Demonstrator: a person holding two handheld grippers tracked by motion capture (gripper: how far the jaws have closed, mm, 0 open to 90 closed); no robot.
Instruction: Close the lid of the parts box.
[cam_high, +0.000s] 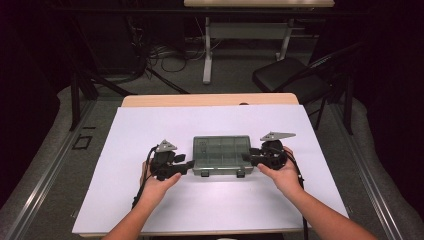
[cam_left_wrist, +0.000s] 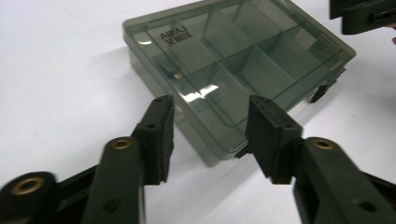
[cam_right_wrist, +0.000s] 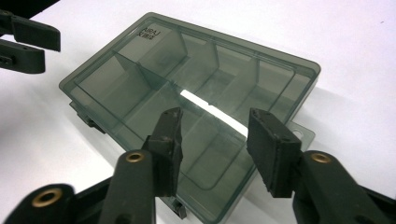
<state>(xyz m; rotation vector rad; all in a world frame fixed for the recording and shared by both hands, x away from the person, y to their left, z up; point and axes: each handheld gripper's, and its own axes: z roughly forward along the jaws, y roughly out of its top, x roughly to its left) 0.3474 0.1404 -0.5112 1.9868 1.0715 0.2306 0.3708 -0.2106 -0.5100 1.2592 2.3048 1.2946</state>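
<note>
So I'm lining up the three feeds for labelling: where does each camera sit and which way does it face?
High view: above the person's side, looking forward and down at the white table and organizer box; forearms, left gripper and right gripper show.
Left gripper view: rides the left gripper, looking along its open jaws at the box's end.
Right gripper view: rides the right gripper, facing the box's opposite end, jaws open.
Both gripper views share the box and each other's gripper tips.
</note>
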